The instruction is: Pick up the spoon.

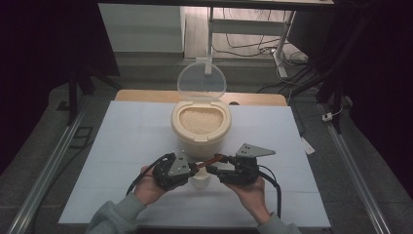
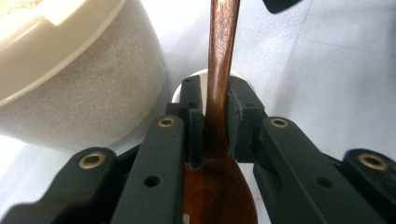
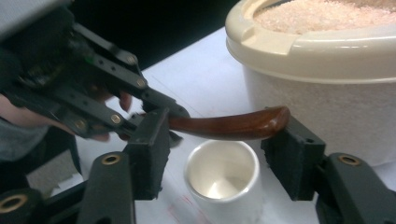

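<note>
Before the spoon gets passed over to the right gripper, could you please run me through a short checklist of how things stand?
1. Left gripper clamped on the wooden spoon at its neck: ok.
2. Spoon bowl free of grains: ok, apart from one pale speck.
3. Right gripper open with the handle tip between its fingers: ok.
4. Right gripper closed on the handle: not ok, a gap shows on both sides.
5. White cup upright and empty beneath the handle: ok.
6. Rice container with lid up, grain reachable: ok.

Cup point(image 1: 200, 181) before rice container point(image 1: 200, 124), between left tool point(image 1: 194, 166) and right tool point(image 1: 214, 170); spoon point(image 3: 224, 126) above cup.
</note>
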Demonstrator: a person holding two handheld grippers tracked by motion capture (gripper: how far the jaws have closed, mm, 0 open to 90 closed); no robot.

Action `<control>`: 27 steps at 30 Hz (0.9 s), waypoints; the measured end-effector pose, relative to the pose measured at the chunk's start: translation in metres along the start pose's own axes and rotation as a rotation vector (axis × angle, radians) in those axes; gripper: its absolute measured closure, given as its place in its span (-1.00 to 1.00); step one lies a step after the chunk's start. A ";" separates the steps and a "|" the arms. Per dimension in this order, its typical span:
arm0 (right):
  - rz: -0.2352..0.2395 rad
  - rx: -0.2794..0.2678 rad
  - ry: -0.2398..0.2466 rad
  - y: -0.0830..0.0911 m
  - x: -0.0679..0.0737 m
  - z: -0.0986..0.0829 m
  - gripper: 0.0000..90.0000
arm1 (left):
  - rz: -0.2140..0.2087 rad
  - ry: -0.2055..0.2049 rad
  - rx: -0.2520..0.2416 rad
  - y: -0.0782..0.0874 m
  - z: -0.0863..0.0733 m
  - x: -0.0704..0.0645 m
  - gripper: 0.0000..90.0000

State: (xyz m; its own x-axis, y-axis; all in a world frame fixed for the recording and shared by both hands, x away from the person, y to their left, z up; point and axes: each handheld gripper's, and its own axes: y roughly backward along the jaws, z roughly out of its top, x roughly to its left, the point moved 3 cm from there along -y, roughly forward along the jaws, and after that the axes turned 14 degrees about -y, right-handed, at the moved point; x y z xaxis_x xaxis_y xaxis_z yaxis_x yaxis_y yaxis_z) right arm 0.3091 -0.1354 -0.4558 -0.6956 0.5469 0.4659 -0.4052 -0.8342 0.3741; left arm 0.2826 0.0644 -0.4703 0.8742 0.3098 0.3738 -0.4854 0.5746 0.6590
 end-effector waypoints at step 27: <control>0.143 -0.051 -0.038 0.001 0.008 0.001 0.81 | 0.037 -0.037 0.001 -0.003 0.004 -0.009 0.67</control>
State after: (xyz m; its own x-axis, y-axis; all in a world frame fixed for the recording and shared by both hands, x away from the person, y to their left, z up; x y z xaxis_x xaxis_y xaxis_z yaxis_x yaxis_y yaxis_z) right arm 0.3036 -0.1319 -0.4505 -0.7260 0.4239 0.5415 -0.3339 -0.9057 0.2614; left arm 0.2763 0.0572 -0.4725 0.8548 0.3026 0.4216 -0.5172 0.5625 0.6450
